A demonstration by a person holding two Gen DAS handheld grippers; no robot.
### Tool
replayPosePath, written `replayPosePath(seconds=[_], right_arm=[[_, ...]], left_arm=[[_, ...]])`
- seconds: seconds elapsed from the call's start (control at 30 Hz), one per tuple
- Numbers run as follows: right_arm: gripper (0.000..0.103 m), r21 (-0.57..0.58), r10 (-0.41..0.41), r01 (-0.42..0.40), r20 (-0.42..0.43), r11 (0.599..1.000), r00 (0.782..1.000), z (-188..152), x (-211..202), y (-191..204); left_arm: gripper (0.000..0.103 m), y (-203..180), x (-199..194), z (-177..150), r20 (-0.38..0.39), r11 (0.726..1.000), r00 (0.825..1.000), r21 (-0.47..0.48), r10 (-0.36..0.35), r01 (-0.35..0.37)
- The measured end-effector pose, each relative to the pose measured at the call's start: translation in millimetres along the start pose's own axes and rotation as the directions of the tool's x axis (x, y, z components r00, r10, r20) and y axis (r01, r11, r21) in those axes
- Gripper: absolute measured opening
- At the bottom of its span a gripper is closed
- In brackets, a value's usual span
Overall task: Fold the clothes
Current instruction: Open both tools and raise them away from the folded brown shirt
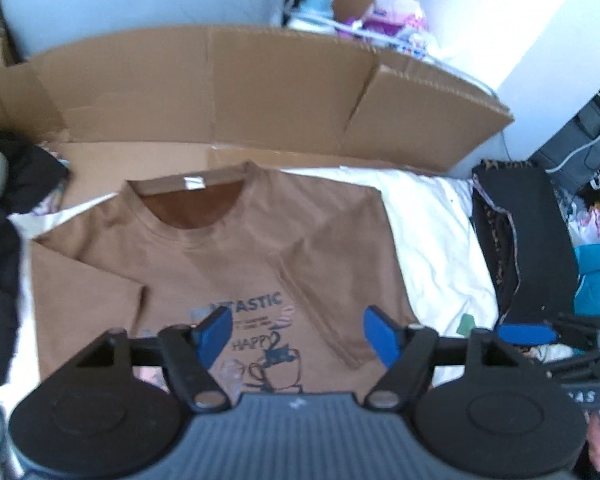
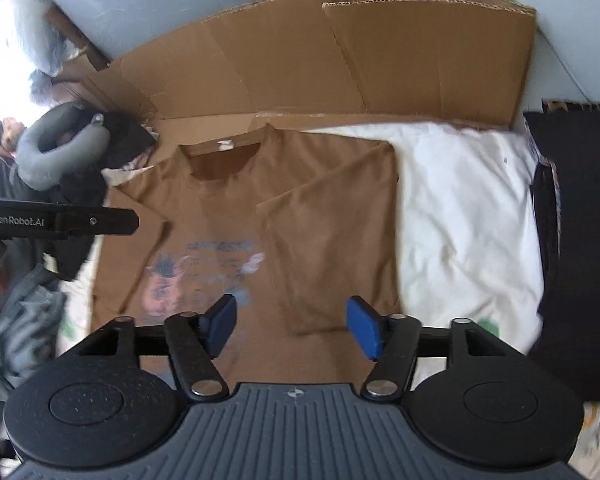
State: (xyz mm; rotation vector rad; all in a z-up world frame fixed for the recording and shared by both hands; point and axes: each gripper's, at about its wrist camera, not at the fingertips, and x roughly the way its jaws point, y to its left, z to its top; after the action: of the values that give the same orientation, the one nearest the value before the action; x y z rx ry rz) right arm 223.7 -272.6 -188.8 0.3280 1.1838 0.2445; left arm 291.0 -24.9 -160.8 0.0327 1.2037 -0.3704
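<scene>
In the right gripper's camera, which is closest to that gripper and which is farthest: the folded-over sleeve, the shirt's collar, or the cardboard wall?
Seen from the right gripper:
1. Folded-over sleeve, just ahead on the brown T-shirt, a little right.
2. Collar, farther up the shirt, left of centre.
3. Cardboard wall, standing behind the shirt, farthest.

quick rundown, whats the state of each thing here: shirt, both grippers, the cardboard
brown t-shirt: lying flat, front up, its right-hand side folded in over the middle, its left-hand sleeve spread out
left gripper: open, nothing between its pads, above the shirt
right gripper: open, nothing held, above the shirt
cardboard: opened out, back panel standing up behind the shirt
white cloth: spread flat under and beside the shirt
</scene>
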Motion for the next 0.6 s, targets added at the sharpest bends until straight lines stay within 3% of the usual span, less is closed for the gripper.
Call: replayPosePath(seconds=[0.2, 0.3, 0.6], right_arm=[[0.075, 0.020, -0.030, 0.030, 0.037, 0.999, 0.999, 7.0, -61.6, 21.0], [0.076, 0.021, -0.038, 0.037, 0.063, 0.999, 0.997, 12.1, -93.4, 30.0], [0.080, 0.033, -0.013, 0.008, 0.146, 0.999, 0.989, 25.9, -180.4, 58.8]], left_arm=[[0.089, 7.3, -68.8, 15.7, 0.034, 0.999, 0.998, -0.028, 0.043, -0.042], [0.090, 12.7, -108.3, 27.6, 0.070, 0.998, 0.997, -0.053, 0.033, -0.029], [0.097, 29.1, -230.4, 46.4, 0.185, 0.995, 0.978, -0.039, 0.095, -0.089]])
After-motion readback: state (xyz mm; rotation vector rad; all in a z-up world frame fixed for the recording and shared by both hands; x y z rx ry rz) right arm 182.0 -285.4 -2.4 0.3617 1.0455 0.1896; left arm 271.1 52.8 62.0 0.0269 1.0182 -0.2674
